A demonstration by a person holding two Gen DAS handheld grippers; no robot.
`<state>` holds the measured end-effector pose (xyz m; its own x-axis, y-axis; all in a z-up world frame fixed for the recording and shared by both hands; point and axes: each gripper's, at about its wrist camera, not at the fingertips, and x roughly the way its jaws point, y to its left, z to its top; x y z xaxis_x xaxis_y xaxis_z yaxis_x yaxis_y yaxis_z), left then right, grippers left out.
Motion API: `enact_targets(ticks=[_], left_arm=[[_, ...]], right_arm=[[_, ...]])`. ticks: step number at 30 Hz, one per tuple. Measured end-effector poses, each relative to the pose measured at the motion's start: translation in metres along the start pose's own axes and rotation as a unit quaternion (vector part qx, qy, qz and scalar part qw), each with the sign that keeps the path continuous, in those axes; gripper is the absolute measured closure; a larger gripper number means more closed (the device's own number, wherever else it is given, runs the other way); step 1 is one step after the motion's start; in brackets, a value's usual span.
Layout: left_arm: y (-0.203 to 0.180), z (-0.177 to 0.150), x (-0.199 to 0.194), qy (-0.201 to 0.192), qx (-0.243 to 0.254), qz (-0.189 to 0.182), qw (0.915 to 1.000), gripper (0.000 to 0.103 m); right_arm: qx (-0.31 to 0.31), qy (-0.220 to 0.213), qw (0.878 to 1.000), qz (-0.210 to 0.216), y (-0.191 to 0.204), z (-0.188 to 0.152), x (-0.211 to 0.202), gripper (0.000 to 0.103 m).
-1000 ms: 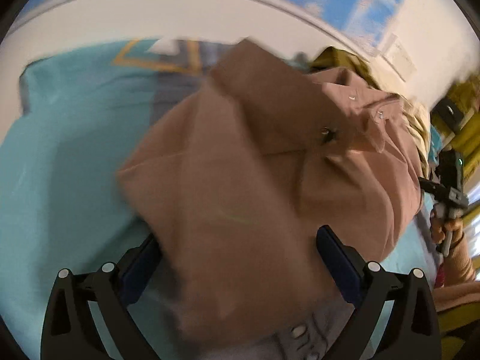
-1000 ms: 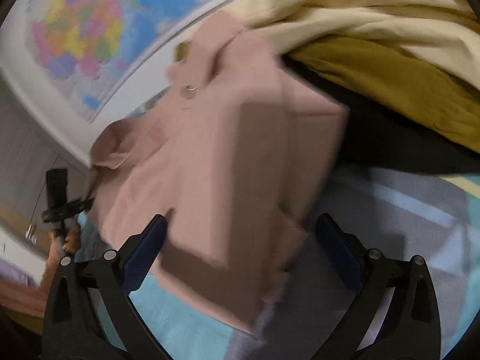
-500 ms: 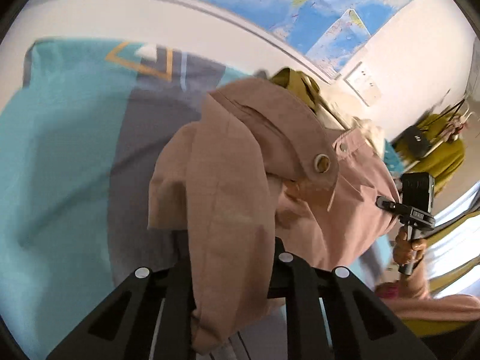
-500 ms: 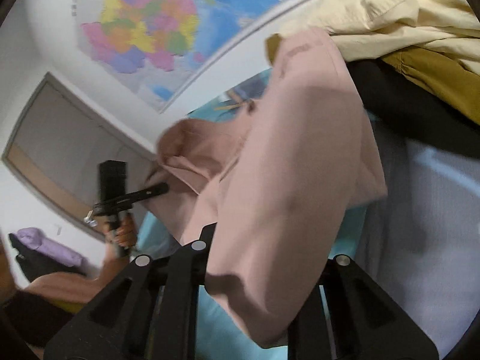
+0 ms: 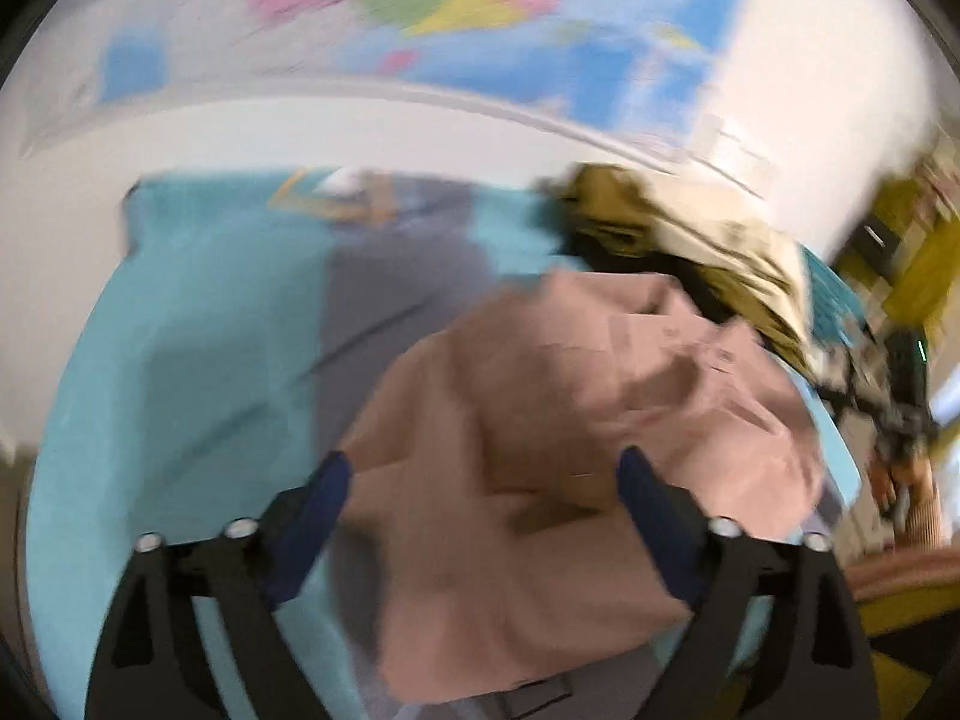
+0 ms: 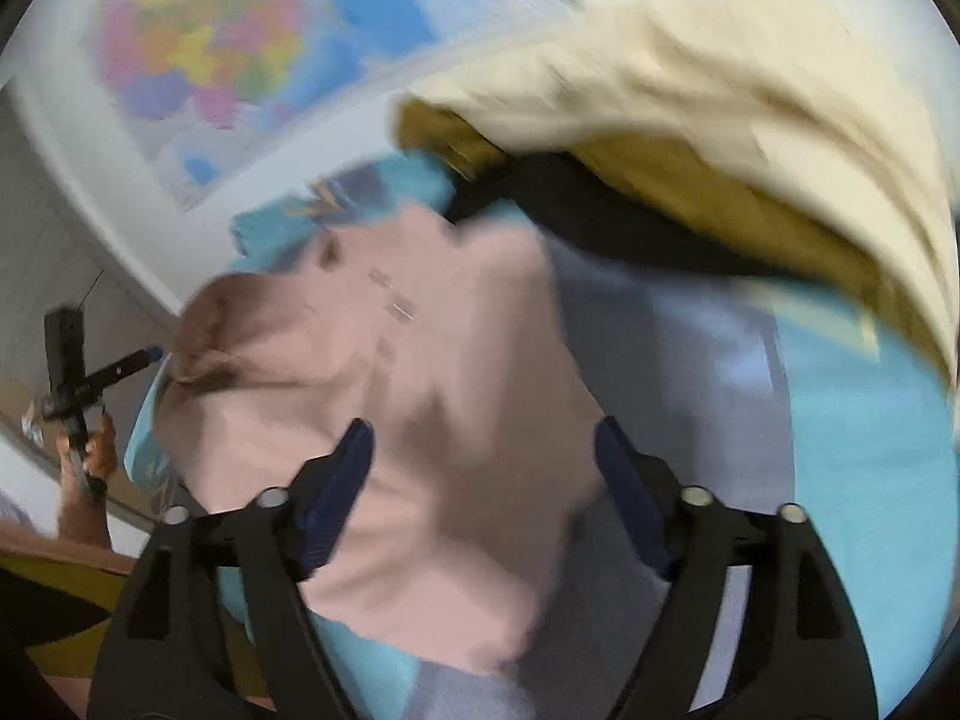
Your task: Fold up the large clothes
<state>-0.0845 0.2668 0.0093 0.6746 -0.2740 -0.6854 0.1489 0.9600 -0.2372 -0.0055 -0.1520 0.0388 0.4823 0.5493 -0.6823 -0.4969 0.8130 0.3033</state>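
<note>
Both grippers, left point(image 5: 480, 480) and right point(image 6: 480, 450), have just spread wide, dropping the pink shirt point(image 5: 570, 420) in a heap on the bed point(image 5: 180, 330). Fold unfinished, I judge; next I regrasp an edge.

wall map point(image 5: 456, 6) blurred, pink garment point(image 6: 420, 396) smeared

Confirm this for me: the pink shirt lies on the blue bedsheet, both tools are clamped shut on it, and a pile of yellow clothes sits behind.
Not quite. The left tool and right tool have just been opening and now stand wide apart, pads off the cloth, as each wrist view shows. The rest holds: the pink shirt lies on the blue bedsheet, with the pile of yellow clothes behind.
</note>
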Motion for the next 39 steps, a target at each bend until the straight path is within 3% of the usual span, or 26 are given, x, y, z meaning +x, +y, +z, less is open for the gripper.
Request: enact_targets(ticks=[3,6,8,10,12,13,14,15,16,19,24,27,29,30,32,33,34,35,36,37,39], left_arm=[[-0.031,0.005,0.019,0.025,0.068,-0.032,0.9968,0.009],[-0.047,0.007,0.053,0.059,0.097,-0.019,0.9933,0.010],[-0.051,0.010,0.076,0.079,0.107,0.007,0.9910,0.019],[-0.049,0.014,0.095,0.099,0.104,0.029,0.9892,0.051],[-0.040,0.020,0.109,0.114,0.083,0.039,0.9893,0.067],[-0.032,0.022,0.108,0.113,0.075,0.037,0.9902,0.078],[-0.029,0.028,0.110,0.110,0.065,0.038,0.9911,0.082],[-0.027,0.032,0.112,0.108,0.059,0.038,0.9917,0.089],[-0.025,0.040,0.112,0.104,0.049,0.031,0.9929,0.094],[-0.018,0.055,0.108,0.092,0.028,0.023,0.9951,0.098],[0.008,0.092,0.100,0.064,-0.045,0.017,0.9968,0.096],[0.023,0.107,0.114,0.073,-0.081,0.013,0.9940,0.088],[0.032,0.108,0.134,0.097,-0.099,0.042,0.9895,0.084],[0.035,0.106,0.144,0.119,-0.105,0.040,0.9865,0.077],[0.039,0.101,0.150,0.136,-0.115,0.035,0.9833,0.076],[0.040,0.098,0.145,0.123,-0.111,0.026,0.9858,0.071],[0.039,0.097,0.137,0.111,-0.105,0.016,0.9881,0.055],[0.039,0.095,0.125,0.094,-0.101,0.011,0.9904,0.046],[0.038,0.093,0.114,0.077,-0.097,0.013,0.9923,0.030],[0.036,0.090,0.098,0.046,-0.083,0.030,0.9950,0.021],[0.031,0.087,0.079,0.019,-0.059,0.041,0.9973,0.021]], right_arm=[[-0.067,0.013,0.997,-0.026,0.032,0.011,0.028,0.017],[-0.104,0.050,0.993,-0.033,0.042,0.007,0.062,0.016],[-0.115,0.072,0.989,-0.057,0.043,0.002,0.085,0.015],[-0.126,0.074,0.986,-0.075,0.039,-0.005,0.093,0.022],[-0.132,0.070,0.985,-0.090,0.039,-0.006,0.098,0.049],[-0.132,0.066,0.985,-0.085,0.038,-0.004,0.098,0.054],[-0.129,0.063,0.986,-0.081,0.038,-0.002,0.097,0.065],[-0.116,0.061,0.990,-0.054,0.036,0.001,0.095,0.091],[-0.108,0.060,0.992,-0.038,0.036,0.003,0.095,0.099],[-0.118,0.040,0.991,-0.043,0.042,0.009,0.087,0.100],[-0.058,-0.040,0.997,-0.020,0.027,0.042,0.061,0.100],[-0.033,-0.016,0.999,-0.029,0.012,0.055,0.089,0.100],[-0.038,0.005,0.998,-0.045,0.009,0.055,0.109,0.100],[-0.042,0.016,0.997,-0.056,0.009,0.053,0.120,0.100],[-0.036,0.026,0.998,-0.052,0.005,0.054,0.131,0.100],[-0.033,0.024,0.998,-0.049,0.004,0.053,0.130,0.100],[-0.029,0.023,0.998,-0.043,0.002,0.054,0.129,0.100],[-0.025,0.022,0.999,-0.038,-0.001,0.055,0.127,0.100],[-0.024,0.021,0.999,-0.038,-0.002,0.055,0.126,0.100],[-0.024,0.019,0.999,-0.039,-0.003,0.055,0.125,0.100],[-0.022,0.016,0.999,-0.036,-0.005,0.056,0.124,0.100]])
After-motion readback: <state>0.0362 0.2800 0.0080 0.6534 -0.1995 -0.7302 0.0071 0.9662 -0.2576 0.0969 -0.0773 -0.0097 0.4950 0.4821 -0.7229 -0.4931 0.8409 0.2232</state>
